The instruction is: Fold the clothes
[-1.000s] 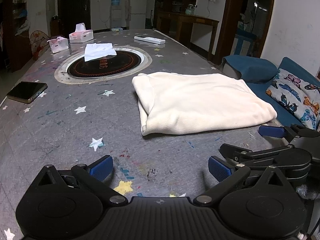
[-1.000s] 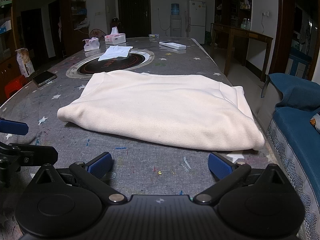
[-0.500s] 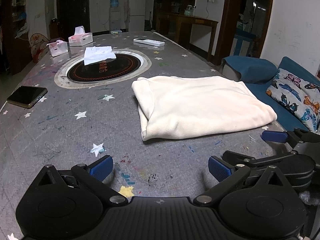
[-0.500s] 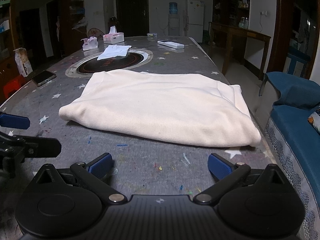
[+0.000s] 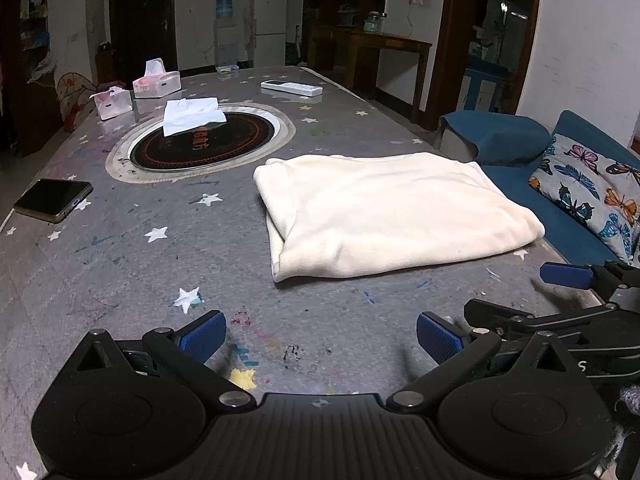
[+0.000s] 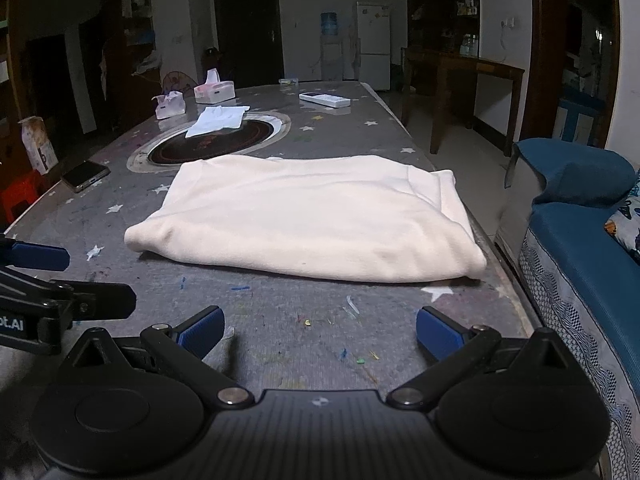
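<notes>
Right wrist: both claws (image 6: 320, 332) wide open, empty, near cream garment (image 6: 312, 220).

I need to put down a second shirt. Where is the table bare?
Bare: the near strip between both open grippers and the folded cream garment, and left of it, toward the phone. Crowded: far end, with hotplate, tissue boxes, remote.

cream garment (image 5: 392, 216), grey star-print table (image 5: 120, 264), blue fingers (image 5: 202, 332)
</notes>
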Tool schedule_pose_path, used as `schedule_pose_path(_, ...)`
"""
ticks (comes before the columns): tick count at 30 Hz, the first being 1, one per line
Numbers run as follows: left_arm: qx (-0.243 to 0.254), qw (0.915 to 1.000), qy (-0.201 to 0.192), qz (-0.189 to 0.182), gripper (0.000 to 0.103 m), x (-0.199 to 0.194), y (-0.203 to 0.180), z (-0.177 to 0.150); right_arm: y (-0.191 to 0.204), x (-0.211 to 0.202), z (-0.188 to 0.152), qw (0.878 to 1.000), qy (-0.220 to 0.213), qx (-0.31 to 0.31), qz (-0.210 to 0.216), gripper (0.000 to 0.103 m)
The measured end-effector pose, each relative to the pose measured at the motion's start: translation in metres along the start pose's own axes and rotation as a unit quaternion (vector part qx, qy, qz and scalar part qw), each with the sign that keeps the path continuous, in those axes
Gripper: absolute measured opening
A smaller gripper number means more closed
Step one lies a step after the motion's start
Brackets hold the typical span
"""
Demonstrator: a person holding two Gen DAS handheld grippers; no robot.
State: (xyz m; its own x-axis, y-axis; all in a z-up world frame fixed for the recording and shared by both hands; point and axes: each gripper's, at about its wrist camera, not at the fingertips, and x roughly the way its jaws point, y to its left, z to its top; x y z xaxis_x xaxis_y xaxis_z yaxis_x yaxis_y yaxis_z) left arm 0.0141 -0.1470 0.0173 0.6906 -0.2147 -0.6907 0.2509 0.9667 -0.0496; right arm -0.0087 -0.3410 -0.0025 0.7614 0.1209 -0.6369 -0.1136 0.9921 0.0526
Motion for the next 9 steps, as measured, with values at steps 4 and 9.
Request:
schedule_pose_path(4,0.001,1.0000,0.000,0.000,0.103,-0.003,-0.003,-0.002,0.000,-0.009,-0.002,1.000,-0.005,0.004,0.001,0.103)
schedule_pose_path(9,0.002,1.0000,-0.002,0.000,0.103,-0.007,-0.006,-0.005,0.000,-0.016,-0.007,1.000,-0.007,0.005,-0.002,0.103)
